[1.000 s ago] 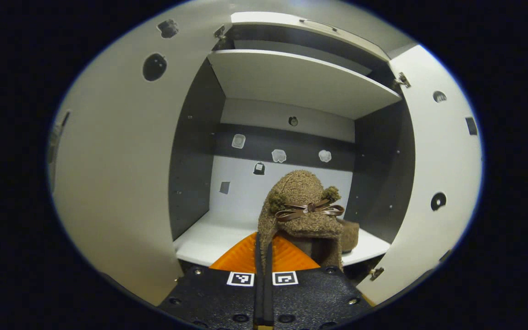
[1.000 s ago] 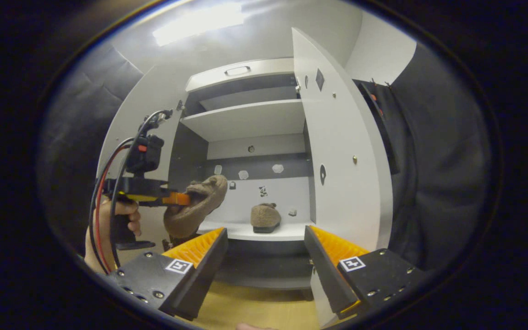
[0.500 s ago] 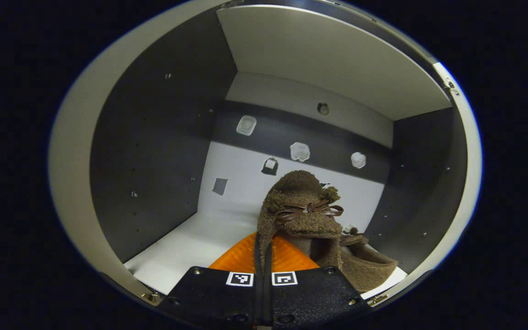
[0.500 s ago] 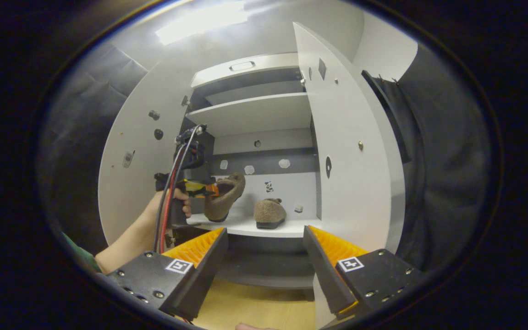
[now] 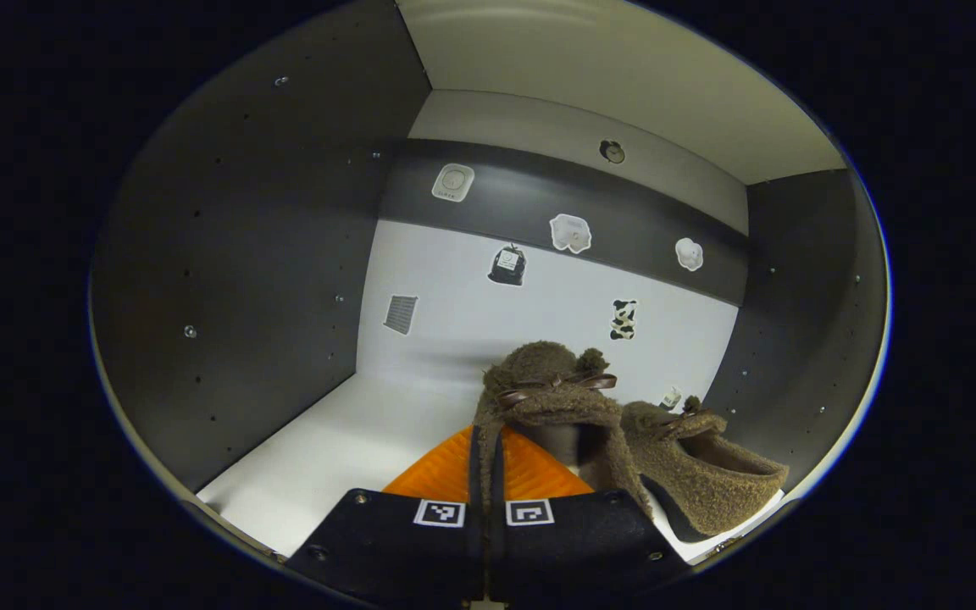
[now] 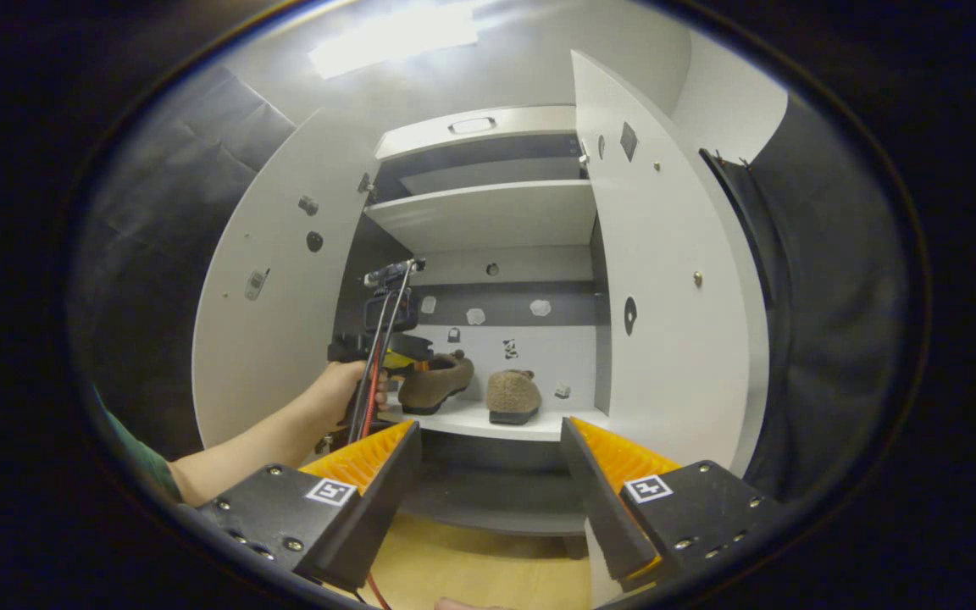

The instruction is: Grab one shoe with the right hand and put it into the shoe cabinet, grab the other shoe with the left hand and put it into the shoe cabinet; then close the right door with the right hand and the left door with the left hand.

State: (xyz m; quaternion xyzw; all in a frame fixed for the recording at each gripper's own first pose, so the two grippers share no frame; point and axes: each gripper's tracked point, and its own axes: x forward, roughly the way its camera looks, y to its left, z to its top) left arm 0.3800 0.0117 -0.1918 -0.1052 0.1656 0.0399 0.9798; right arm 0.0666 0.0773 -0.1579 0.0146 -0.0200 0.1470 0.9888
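Gripping shoe [image 5: 551,398] in left gripper [image 5: 485,457], inside cabinet [image 5: 268,254].

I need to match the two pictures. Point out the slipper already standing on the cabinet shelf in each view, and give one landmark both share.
Left gripper view: the standing slipper sits at lower right on the shelf, right of the held slipper.
Right gripper view: the standing slipper sits at centre, right of the held slipper.
Shared landmark: the black-and-white sticker on the back wall, above the slippers.
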